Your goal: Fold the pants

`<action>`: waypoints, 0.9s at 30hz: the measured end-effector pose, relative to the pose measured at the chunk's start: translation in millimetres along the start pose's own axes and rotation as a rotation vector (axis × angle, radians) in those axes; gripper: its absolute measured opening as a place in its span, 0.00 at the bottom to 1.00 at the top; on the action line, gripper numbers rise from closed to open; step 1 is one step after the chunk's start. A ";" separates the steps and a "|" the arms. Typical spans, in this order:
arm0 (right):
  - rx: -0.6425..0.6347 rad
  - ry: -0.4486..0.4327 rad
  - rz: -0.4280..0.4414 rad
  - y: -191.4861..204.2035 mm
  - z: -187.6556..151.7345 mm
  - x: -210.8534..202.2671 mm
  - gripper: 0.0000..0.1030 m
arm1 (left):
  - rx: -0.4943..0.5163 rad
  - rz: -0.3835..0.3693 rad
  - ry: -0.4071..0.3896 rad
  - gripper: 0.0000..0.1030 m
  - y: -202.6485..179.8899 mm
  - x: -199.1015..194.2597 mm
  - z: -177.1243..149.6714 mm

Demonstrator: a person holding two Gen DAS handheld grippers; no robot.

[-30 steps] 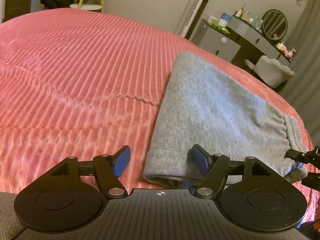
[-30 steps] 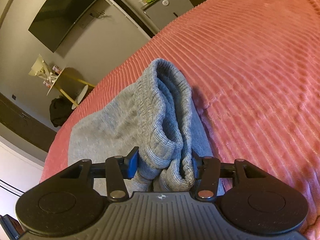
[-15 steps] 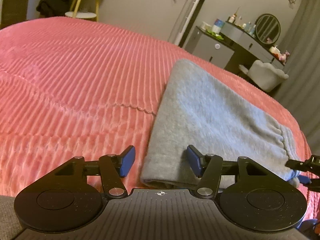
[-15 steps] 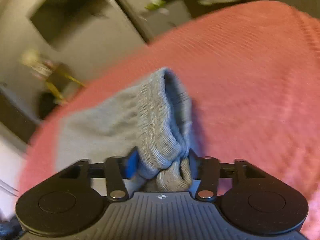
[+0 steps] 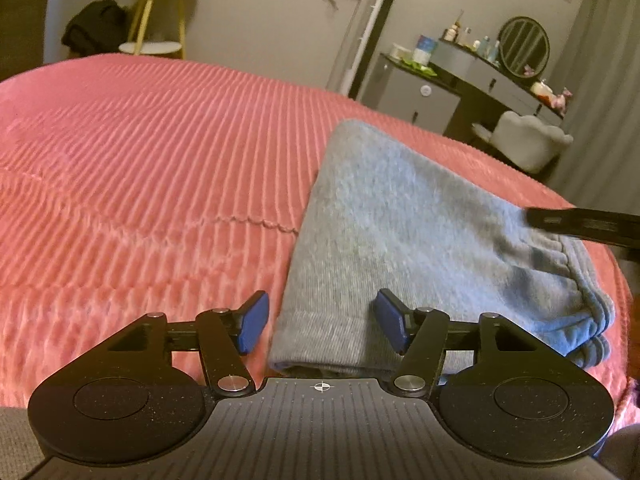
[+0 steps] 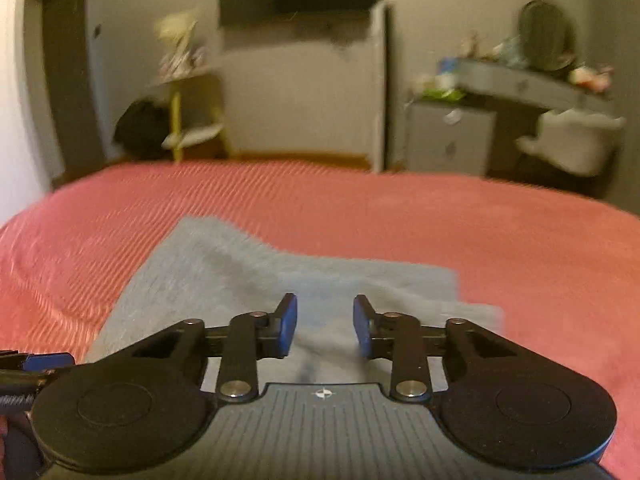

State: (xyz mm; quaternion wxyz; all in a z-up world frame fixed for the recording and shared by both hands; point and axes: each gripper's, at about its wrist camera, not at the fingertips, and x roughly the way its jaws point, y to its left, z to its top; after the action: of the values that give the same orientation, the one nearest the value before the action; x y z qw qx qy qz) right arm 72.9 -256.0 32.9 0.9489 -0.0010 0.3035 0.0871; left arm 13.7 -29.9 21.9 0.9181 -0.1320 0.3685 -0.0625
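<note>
Grey pants folded up flat on the pink ribbed bed, off toward its right side, waistband end nearest the right edge. Left gripper low over the hem end, jaws opening, blue pads either side of the cuff corner but not pressing it. Right gripper up above the pants, jaws closing on nothing, fabric let go. Right view pretty blurry.
</note>
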 end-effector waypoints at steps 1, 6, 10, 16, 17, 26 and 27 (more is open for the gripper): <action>0.002 0.032 0.005 2.0 4.0 16.5 0.27 | -0.010 0.001 0.002 0.65 1.4 0.1 -0.3; 0.041 0.116 -0.144 -10.9 -0.8 82.3 0.22 | -0.030 0.013 0.010 0.67 5.4 2.2 -0.1; 0.147 0.115 -0.041 -19.9 -8.4 55.4 0.29 | -0.043 0.009 0.009 0.68 7.6 4.3 0.5; 0.224 0.178 0.108 -31.4 -59.1 -10.4 0.41 | -0.044 0.011 0.017 0.73 8.3 8.4 2.6; 0.252 0.185 0.123 -38.9 -62.6 -19.3 0.41 | -0.046 0.011 0.017 0.74 9.3 8.4 3.3; 0.624 0.101 0.172 -147.6 -60.1 -50.6 0.90 | -0.062 -0.106 0.055 0.77 16.2 6.0 25.1; 0.669 0.151 0.225 -159.0 -65.2 -39.1 0.90 | -0.055 -0.127 0.082 0.78 15.1 12.3 29.8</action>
State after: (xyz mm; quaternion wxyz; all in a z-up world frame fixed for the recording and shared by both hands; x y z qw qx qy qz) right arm 30.4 -422.6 -5.8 0.8562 0.3364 0.3824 0.0866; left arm 43.5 -12.2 30.1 0.8924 -0.1775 0.3984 -0.1158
